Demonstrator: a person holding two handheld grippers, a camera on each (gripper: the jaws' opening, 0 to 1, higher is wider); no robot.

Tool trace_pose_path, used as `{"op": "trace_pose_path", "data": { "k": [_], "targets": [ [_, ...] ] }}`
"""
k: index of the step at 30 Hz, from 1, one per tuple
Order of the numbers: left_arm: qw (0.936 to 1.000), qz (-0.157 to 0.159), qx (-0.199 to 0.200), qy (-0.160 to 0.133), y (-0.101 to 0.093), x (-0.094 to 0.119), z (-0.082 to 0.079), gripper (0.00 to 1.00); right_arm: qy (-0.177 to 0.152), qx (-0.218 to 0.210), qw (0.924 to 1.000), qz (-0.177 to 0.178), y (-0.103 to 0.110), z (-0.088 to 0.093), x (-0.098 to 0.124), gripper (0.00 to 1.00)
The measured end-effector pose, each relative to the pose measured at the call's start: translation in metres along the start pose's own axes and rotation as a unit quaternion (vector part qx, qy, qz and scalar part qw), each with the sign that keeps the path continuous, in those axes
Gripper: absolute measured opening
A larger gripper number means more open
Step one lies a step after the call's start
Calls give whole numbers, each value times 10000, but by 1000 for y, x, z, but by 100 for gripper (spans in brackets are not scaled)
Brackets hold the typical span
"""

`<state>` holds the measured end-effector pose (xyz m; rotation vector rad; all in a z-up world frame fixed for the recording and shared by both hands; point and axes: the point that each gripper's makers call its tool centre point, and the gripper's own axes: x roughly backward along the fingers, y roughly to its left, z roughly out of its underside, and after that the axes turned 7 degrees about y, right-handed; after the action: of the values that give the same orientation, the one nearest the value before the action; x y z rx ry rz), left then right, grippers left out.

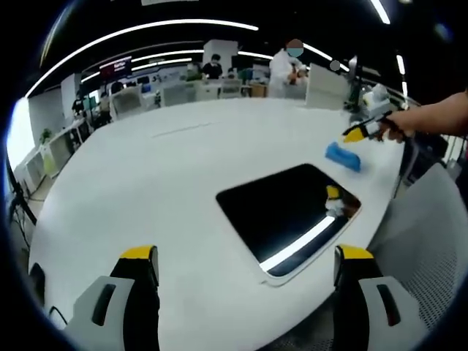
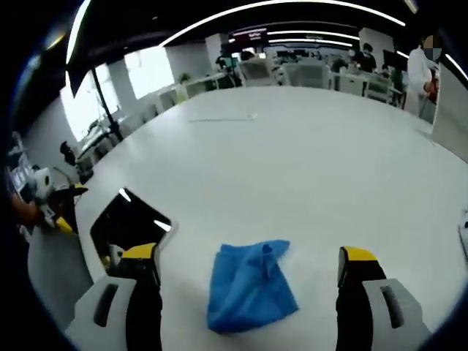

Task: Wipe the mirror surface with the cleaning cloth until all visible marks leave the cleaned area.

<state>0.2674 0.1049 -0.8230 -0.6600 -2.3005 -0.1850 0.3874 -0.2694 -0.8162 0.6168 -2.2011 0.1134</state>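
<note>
Mirror point(image 1: 289, 216) lies near tabletop point(image 1: 168, 190) edge; cloth point(image 2: 248, 285) lies loose between right gripper point(image 2: 248, 281) spread jaws; left gripper point(image 1: 245, 281) also agape. Off-centre pinch may bunch cloth.

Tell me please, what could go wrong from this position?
The cloth lies crumpled on the table, apart from the mirror; the open right gripper might pinch only a fold and drop it. The mirror sits near the table edge, so hard wiping could push it off.
</note>
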Motion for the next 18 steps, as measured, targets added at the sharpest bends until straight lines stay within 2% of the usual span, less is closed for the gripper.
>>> {"op": "trace_pose_path", "data": {
  "k": [3, 7, 9, 11, 12, 14, 16, 18],
  "targets": [
    [10000, -20, 20, 7, 1, 0, 1, 100, -13, 48, 10000, 28, 0, 3, 1, 100],
    [10000, -48, 24, -62, 2, 1, -2, 100, 393, -161, 9991, -59, 9, 42, -5, 100],
    [10000, 14, 62, -74, 0, 0, -2, 100, 501, -272, 9984, -42, 11, 55, -5, 100],
    [9996, 185, 175, -127, -6, 0, -4, 100, 453, -412, 9981, 28, 11, 58, 0, 100],
    [9997, 166, 131, -108, -6, 0, -4, 100, 419, -481, 9980, 25, 13, 58, 1, 100],
    [9994, 267, 191, -85, -9, -1, -3, 100, 386, -421, 9984, 58, 15, 60, 3, 100],
    [9993, 316, 192, -91, -10, -2, -4, 100, 545, -499, 9972, 96, 13, 66, 4, 100],
    [9989, 389, 221, -113, -13, -2, -5, 100, 475, -580, 9971, 114, 10, 65, 7, 100]
  ]
}}
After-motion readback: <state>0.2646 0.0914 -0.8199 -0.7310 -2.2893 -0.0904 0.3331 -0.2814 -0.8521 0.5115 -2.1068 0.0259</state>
